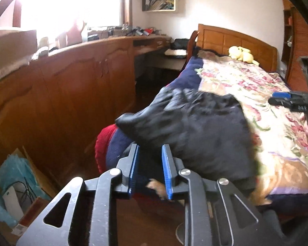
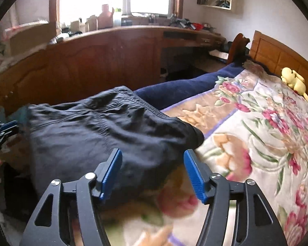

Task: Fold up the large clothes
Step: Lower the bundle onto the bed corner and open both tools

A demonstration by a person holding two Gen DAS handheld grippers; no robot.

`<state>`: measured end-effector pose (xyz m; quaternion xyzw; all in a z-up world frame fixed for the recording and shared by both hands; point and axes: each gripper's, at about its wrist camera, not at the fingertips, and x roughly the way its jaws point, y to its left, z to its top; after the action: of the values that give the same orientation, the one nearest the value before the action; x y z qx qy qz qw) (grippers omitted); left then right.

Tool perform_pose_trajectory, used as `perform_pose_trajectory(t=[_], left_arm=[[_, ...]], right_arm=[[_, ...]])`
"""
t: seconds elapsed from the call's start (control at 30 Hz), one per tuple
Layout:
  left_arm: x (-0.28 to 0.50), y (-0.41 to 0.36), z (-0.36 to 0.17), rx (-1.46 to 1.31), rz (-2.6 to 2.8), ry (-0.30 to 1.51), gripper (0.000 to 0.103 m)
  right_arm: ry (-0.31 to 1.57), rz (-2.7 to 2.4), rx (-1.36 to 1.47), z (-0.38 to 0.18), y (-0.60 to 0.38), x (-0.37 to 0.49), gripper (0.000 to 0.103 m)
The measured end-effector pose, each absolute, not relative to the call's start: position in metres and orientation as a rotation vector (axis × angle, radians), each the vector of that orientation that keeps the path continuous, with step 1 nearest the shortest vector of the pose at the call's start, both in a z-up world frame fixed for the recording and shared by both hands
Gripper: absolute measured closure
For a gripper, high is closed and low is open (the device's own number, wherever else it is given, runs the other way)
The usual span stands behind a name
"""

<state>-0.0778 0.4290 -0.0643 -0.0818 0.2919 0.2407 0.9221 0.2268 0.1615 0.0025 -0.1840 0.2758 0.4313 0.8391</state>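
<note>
Folding looks partway done, I judge. My left gripper [image 1: 149, 170] is slightly parted with nothing between the pads; the dark garment [image 1: 195, 127] lies bunched at the bed's [image 1: 277, 127] near-left edge; my right gripper [image 2: 153, 174] gapes wide, empty. Smoothing and further folds remain.

Left hand-held gripper [image 1: 149, 168] narrowly parted, right hand-held gripper [image 2: 153, 172] wide apart, both empty, angled downward.

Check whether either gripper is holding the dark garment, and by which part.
Nothing is held. The left gripper and right gripper both stand open, pads clear of the garment lying on the bed.
</note>
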Motion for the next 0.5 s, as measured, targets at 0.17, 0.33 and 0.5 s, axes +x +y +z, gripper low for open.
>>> perform_pose_trajectory(t=[0.17, 0.33, 0.5], left_arm=[[-0.063, 0.388, -0.038, -0.135, 0.434, 0.558, 0.079], [-0.033, 0.335, -0.017, -0.111, 0.335, 0.540, 0.079], [0.001, 0.276, -0.010, -0.080, 0.248, 0.551, 0.079]], right_arm=[[0.541, 0.873, -0.347, 0.020, 0.094, 0.194, 0.027], [0.490, 0.811, -0.304, 0.035, 0.028, 0.173, 0.020], [0.479, 0.722, -0.251, 0.041, -0.042, 0.152, 0.019]])
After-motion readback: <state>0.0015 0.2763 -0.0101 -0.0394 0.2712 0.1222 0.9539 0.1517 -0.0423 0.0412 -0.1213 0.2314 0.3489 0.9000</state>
